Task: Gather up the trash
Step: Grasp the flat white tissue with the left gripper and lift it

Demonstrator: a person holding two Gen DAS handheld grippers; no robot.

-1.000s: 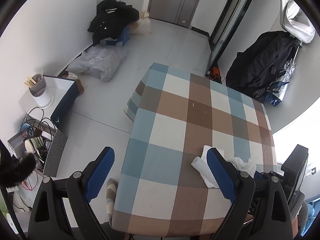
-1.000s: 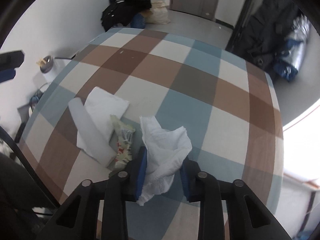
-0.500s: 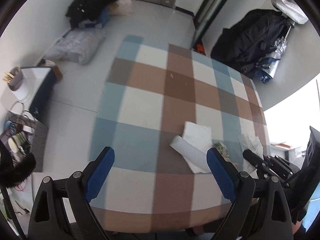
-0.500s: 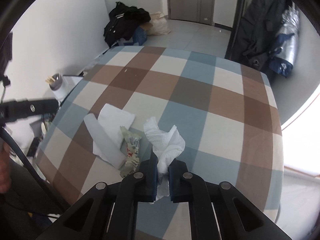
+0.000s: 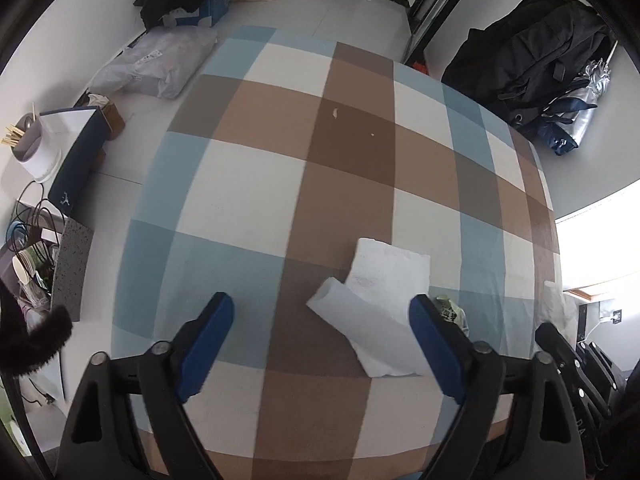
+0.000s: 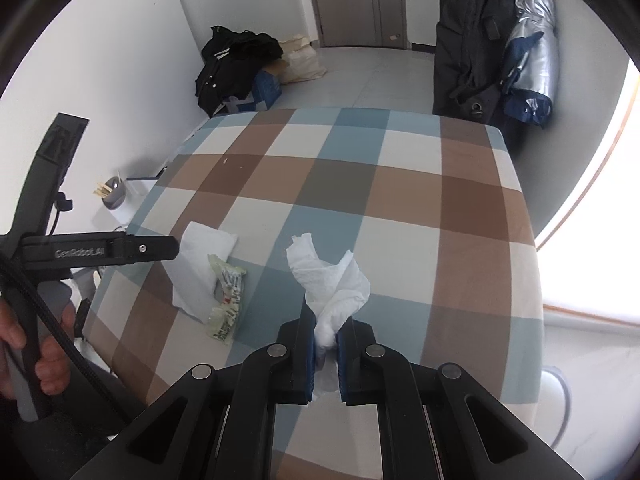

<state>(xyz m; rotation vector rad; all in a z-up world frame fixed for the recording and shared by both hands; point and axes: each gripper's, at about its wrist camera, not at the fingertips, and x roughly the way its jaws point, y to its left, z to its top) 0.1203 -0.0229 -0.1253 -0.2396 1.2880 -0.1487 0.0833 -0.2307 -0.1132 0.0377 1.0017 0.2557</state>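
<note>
Tissue (image 6: 334,280) now hangs pinched in our right tongs (image 6: 325,354), lifted clear of the checked surface (image 6: 400,208); a second ago the blue pads only straddled it while it lay crumpled on the cloth. We judge the first piece of trash secured, so it can go wherever the rubbish is being gathered, though no bin shows in either view.

Our left tongs (image 5: 322,344) have come lower and nearer to the surface, and their jaws are closing a little from wide. Nothing is gripped: the folded paper towel (image 5: 380,304) lies partly between the pads, toward the 3 o'clock pad, and is not pressed. Earlier that towel sat off to the side, half hidden behind that pad; now it sits in front of the tongs, which suggests it is the next pick.

Materials: the tissue is thin, soft and crushed into a twisted plume that fans out above the pads. The paper towel is thicker, quilted and white, folded flat with one end curling into a loose roll at about 7 o'clock. Just beside it, at its 4 o'clock edge, lies a crinkled green-and-white wrapper (image 6: 227,300), glossy film with printed text. The cloth is smooth, in blue, brown and cream squares, with two pale crumbs (image 5: 335,111) far off toward 12 o'clock
</note>
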